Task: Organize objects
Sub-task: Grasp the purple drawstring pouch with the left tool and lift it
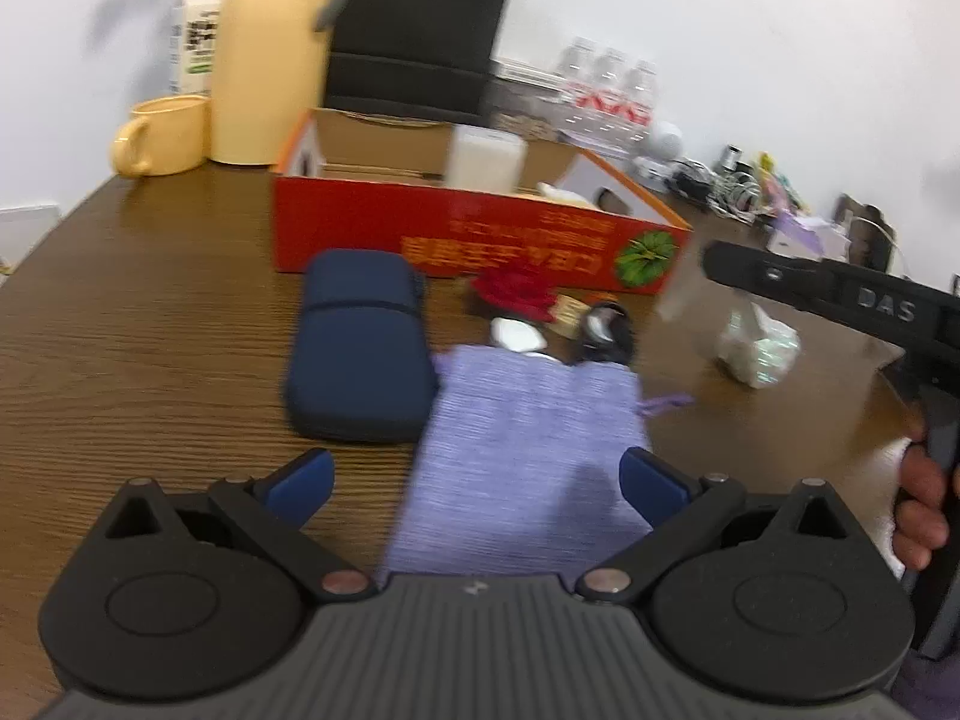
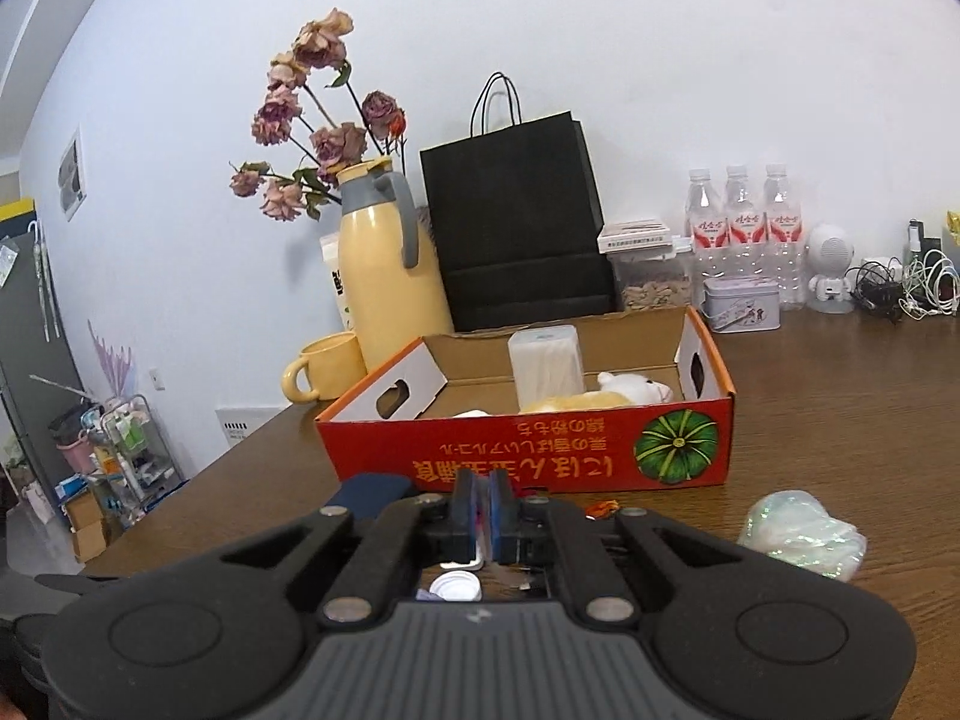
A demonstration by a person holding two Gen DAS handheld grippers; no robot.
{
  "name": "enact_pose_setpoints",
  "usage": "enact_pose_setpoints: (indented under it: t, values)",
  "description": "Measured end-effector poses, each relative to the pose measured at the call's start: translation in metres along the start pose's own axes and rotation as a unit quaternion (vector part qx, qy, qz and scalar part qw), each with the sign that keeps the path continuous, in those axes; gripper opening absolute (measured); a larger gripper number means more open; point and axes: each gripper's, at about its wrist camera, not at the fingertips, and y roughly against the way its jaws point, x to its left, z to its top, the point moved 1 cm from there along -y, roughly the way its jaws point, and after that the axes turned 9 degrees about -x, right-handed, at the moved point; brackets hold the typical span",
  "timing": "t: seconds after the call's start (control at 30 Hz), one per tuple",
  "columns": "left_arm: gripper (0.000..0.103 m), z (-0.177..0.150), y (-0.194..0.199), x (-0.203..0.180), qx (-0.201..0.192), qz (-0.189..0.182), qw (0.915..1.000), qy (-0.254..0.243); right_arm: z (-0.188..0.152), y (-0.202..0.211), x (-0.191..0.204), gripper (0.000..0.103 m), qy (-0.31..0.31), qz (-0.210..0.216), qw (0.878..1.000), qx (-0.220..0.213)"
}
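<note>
My left gripper (image 1: 474,474) hangs with fingers spread over the lavender pouch (image 1: 522,468) low in the frame, ready to lift it toward the orange box (image 2: 528,414). My right gripper (image 2: 480,507) is clamped closed, possibly pinching something thin and reddish.
</note>
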Motion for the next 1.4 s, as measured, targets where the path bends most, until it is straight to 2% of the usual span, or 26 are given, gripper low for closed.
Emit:
enact_pose_setpoints:
  t: [0.1, 0.2, 0.4, 0.63, 0.73, 0.8, 1.17, 1.33, 1.4]
  values:
    - [0.103, -0.004, -0.003, -0.011, 0.001, -0.017, 0.9998, -0.006, -0.003, 0.002, -0.006, 0.004, -0.005, 0.001, 1.000, 0.000]
    - [0.103, -0.008, -0.009, -0.019, 0.008, -0.006, 0.9997, -0.022, -0.006, 0.003, -0.010, 0.004, -0.008, 0.003, 1.000, 0.002]
    - [0.103, -0.017, -0.019, -0.015, 0.018, 0.003, 0.9997, -0.014, -0.011, 0.006, -0.014, 0.004, -0.006, 0.004, 1.000, -0.001]
    - [0.103, -0.024, -0.018, -0.018, 0.002, 0.007, 0.9999, -0.014, -0.017, 0.007, -0.017, 0.004, -0.012, 0.008, 1.000, 0.000]
    - [0.094, -0.027, -0.015, -0.022, -0.003, 0.016, 0.9995, -0.026, -0.017, 0.009, -0.018, 0.004, -0.014, 0.009, 1.000, -0.002]
    - [0.080, -0.028, -0.011, -0.022, -0.009, 0.012, 0.9996, -0.024, -0.017, 0.011, -0.019, 0.004, -0.016, 0.009, 1.000, -0.006]
    - [0.079, -0.028, 0.004, -0.020, -0.020, 0.008, 0.9996, -0.017, -0.015, 0.016, -0.020, 0.004, -0.015, 0.007, 1.000, -0.012]
    - [0.084, -0.028, 0.008, -0.019, -0.027, 0.007, 0.9994, -0.020, -0.016, 0.016, -0.018, 0.004, -0.013, 0.007, 1.000, -0.008]
    - [0.079, -0.028, 0.010, -0.020, -0.032, 0.007, 0.9991, -0.025, -0.016, 0.016, -0.017, 0.004, -0.012, 0.008, 1.000, -0.007]
